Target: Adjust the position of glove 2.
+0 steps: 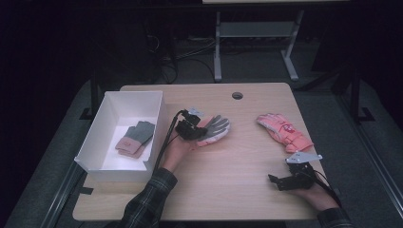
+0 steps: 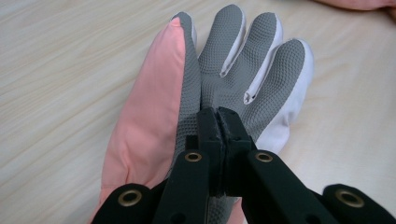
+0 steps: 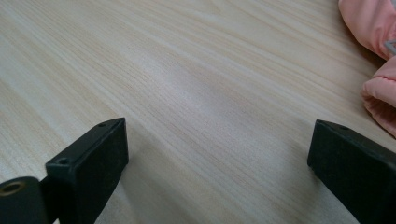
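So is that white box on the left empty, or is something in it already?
Not empty. The white box already holds gloves, grey and pink, lying flat on its floor.

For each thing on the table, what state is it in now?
Left claw: shut on the pink glove with grey textured palm.
Pink glove with grey textured palm: palm up, pinched at its palm.
Right claw: open, nothing between its jaws.
Pink padded glove: lying flat on the wooden table, untouched.
White rectangular box: open-topped, holding a pink-and-grey knitted glove.

The pink glove [image 3: 373, 46] is cut off at the frame's edge (right gripper view).
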A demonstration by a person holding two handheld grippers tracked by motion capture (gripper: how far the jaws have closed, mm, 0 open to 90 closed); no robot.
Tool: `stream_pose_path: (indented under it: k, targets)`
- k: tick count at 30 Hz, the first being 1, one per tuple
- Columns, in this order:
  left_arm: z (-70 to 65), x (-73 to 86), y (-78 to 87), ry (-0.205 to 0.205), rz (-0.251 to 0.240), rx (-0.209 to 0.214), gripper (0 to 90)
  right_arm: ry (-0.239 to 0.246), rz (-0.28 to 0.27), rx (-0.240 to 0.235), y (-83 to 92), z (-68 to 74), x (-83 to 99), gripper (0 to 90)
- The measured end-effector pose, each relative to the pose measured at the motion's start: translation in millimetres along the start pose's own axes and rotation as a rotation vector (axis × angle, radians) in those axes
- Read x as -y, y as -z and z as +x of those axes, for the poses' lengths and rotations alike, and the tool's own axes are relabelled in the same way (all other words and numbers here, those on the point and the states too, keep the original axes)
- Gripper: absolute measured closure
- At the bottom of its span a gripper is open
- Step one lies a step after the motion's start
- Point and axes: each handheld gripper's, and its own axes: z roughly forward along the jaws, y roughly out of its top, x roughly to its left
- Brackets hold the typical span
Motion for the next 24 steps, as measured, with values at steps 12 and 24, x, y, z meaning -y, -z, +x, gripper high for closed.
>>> stream_pose_path:
  k: [12, 24]
  targets:
    - [-62.6, -9.5, -3.2, -0.114, 0.03, 0.126, 88.8, 0.001, 0.0, 0.0, 0.0, -0.1, 0.0, 4.5]
    - [-86.0, -6.0, -22.5, -0.177, 0.07, 0.199, 77.2, 0.0, 0.0, 0.0, 0.0, -0.1, 0.0, 4.5]
